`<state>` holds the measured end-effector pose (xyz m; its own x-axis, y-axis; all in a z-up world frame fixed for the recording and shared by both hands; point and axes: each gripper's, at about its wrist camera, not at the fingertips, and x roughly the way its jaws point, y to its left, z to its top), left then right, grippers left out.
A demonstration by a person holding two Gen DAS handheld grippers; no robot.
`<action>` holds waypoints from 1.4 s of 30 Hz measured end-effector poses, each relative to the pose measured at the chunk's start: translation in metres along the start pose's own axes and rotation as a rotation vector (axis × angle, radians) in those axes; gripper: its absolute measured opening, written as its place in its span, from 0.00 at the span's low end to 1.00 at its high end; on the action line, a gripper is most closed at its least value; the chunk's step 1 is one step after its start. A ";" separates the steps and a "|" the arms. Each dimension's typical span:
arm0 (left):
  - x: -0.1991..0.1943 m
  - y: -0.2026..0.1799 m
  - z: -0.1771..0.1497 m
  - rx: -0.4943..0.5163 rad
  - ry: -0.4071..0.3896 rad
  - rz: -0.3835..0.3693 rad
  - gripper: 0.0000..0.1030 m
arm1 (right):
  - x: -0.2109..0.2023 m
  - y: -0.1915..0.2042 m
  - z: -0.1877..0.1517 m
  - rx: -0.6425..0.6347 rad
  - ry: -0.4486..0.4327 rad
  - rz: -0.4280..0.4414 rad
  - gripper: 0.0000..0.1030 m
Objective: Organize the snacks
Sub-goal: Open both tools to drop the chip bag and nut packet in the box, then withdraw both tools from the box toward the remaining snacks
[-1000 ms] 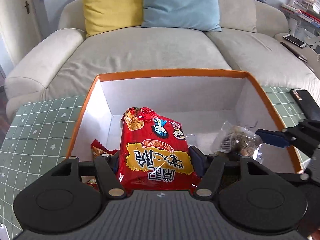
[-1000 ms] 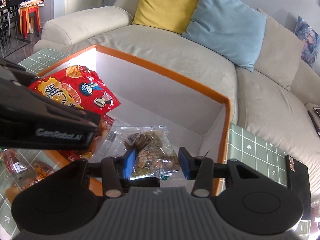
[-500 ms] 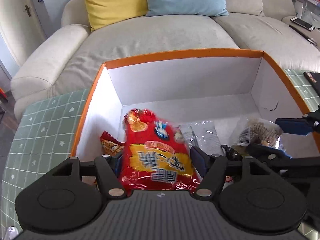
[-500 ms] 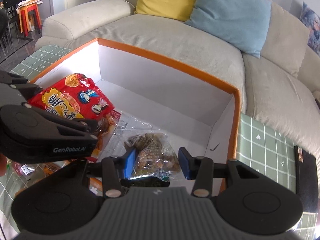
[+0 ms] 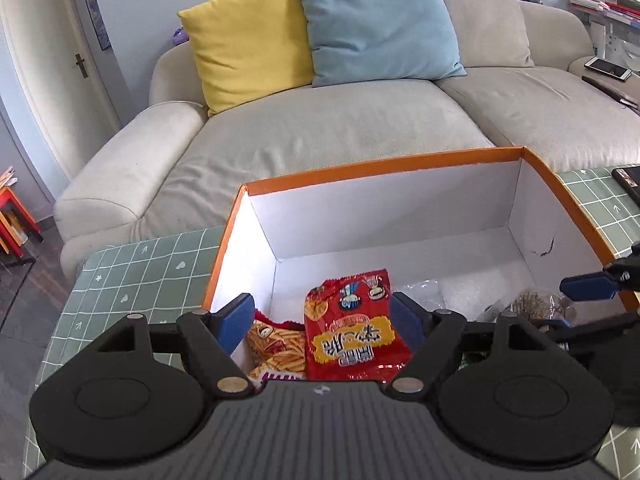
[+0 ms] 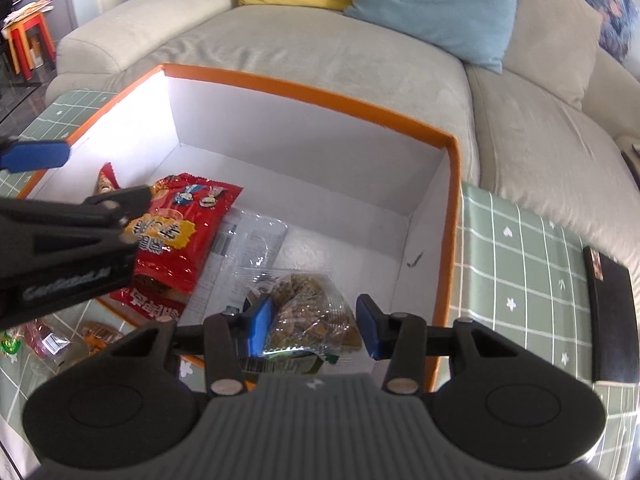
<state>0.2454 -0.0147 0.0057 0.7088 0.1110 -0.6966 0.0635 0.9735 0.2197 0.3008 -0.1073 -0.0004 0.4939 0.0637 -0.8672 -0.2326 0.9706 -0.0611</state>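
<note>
Inside the orange-rimmed white cardboard box (image 5: 380, 168), the glossy red snack packet (image 5: 352, 332) lies lengthwise between the left gripper's (image 5: 322, 320) opening, non-touching jaws, while the right gripper (image 6: 314, 326) clamps the clear nut bag (image 6: 308, 312) just beside it.

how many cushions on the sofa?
3 in view: a yellow square fabric cushion on the left, a light blue fabric cushion beside it, a beige fabric cushion behind the blue one. More may sit beyond the frame.

Home living room: beige sofa (image 5: 328, 128), yellow cushion (image 5: 248, 36), blue cushion (image 5: 376, 20), interior door (image 5: 48, 64).
</note>
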 end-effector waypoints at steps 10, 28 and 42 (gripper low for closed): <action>-0.008 0.005 -0.011 0.009 0.017 0.014 0.87 | -0.016 0.010 0.002 -0.020 -0.029 -0.014 0.45; -0.052 0.025 -0.032 -0.054 -0.026 0.012 0.87 | -0.063 0.012 -0.027 0.113 -0.131 -0.023 0.78; -0.092 0.035 -0.098 -0.078 -0.045 0.006 0.87 | -0.095 0.033 -0.100 0.216 -0.205 -0.017 0.84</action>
<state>0.1137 0.0284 0.0104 0.7403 0.1094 -0.6633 0.0054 0.9857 0.1686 0.1626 -0.1040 0.0308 0.6602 0.0712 -0.7477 -0.0502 0.9975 0.0507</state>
